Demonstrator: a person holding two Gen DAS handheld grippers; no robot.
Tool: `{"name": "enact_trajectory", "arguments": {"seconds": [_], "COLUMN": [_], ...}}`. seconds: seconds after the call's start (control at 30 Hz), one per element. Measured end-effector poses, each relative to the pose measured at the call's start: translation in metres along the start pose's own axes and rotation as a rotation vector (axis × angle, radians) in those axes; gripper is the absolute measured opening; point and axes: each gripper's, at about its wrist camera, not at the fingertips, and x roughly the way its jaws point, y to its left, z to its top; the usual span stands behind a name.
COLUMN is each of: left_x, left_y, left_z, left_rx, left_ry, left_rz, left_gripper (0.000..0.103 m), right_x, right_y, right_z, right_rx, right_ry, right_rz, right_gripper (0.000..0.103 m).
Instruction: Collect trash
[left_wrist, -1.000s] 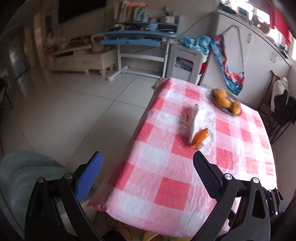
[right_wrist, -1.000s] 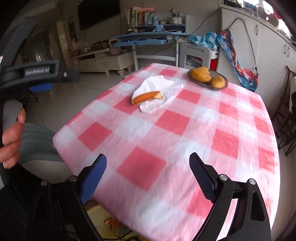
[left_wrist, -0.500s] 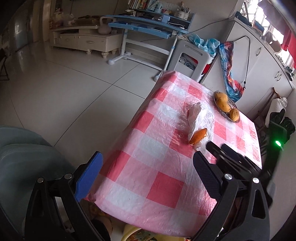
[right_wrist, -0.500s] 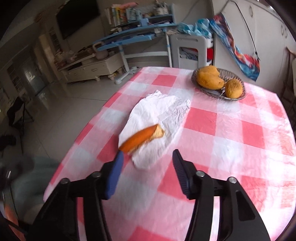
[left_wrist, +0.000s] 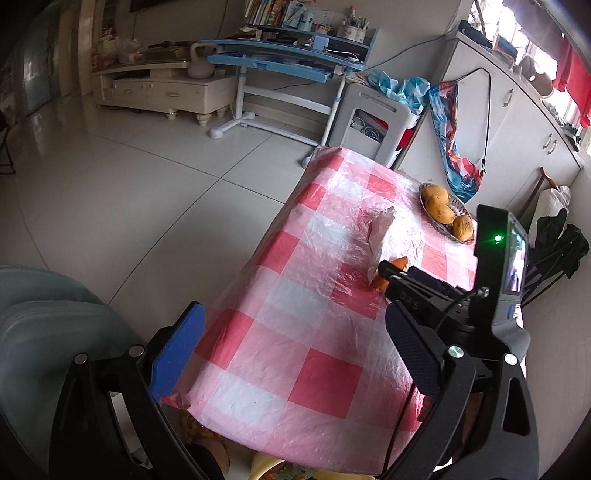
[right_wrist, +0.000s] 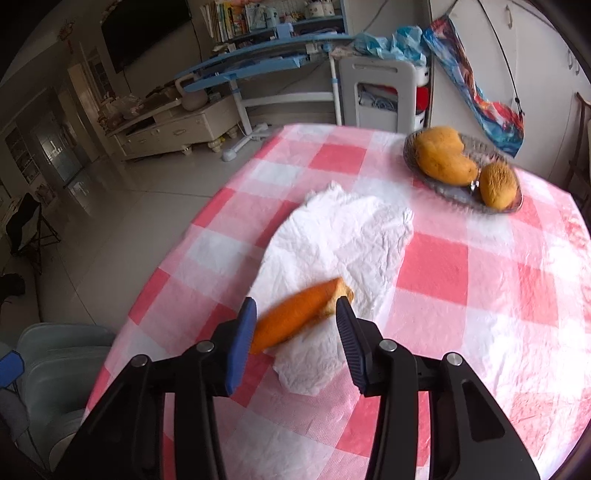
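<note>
A: Right wrist view. Right gripper (right_wrist: 295, 306) low over checked tablecloth (right_wrist: 436, 269), jaws just closing, now narrow. Anything between?

B: Orange scrap (right_wrist: 295, 319), blurred, lying slantwise across the gap. Blue pad (right_wrist: 242, 332) against its 8 o'clock end, black pad (right_wrist: 347, 332) against its pale 2 o'clock end. Looks gripped.

A: Resting on what?

B: Crumpled white tissue (right_wrist: 343, 236), at its 6 o'clock edge. Bowl (right_wrist: 480, 146) of yellow fruit (right_wrist: 443, 158) at 2 o'clock from tissue, well apart.

A: Left gripper (left_wrist: 293, 314)?

B: Gaping wide, nothing between pads, poised above near end of table. From that side, scrap at 1 o'clock, partly hidden behind tips of right tongs.
</note>
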Motion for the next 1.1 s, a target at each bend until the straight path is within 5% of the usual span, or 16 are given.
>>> {"name": "enact_trajectory", "arguments": {"seconds": [0.43, 0.63, 0.9, 1.1], "left_x": [0.009, 0.022, 0.041, 0.046], "left_y": [-0.007, -0.013, -0.045, -0.078], "left_z": [0.001, -0.001, -0.013, -0.024], "left_rx": [0.030, 0.035, 0.111, 0.194], "left_ry": [0.021, 0.065, 0.125, 0.138], "left_rz": [0.010, 0.000, -0.026, -0.042], "left_gripper": [0.095, 0.094, 0.094, 0.094], "right_x": [-0.028, -0.061, -0.082, -0.075], "right_y": [-0.014, -0.026, -0.059, -0.049], "right_z": [-0.027, -0.061, -0.081, -0.086], "right_rx": [-0.152, -0.276, -0.206, -0.282], "right_ry": [0.096, 0.151, 0.146, 0.151], "right_rz": [0.078, 0.041, 0.076, 0.036], "right_gripper": [0.016, 0.016, 0.017, 0.023]}}
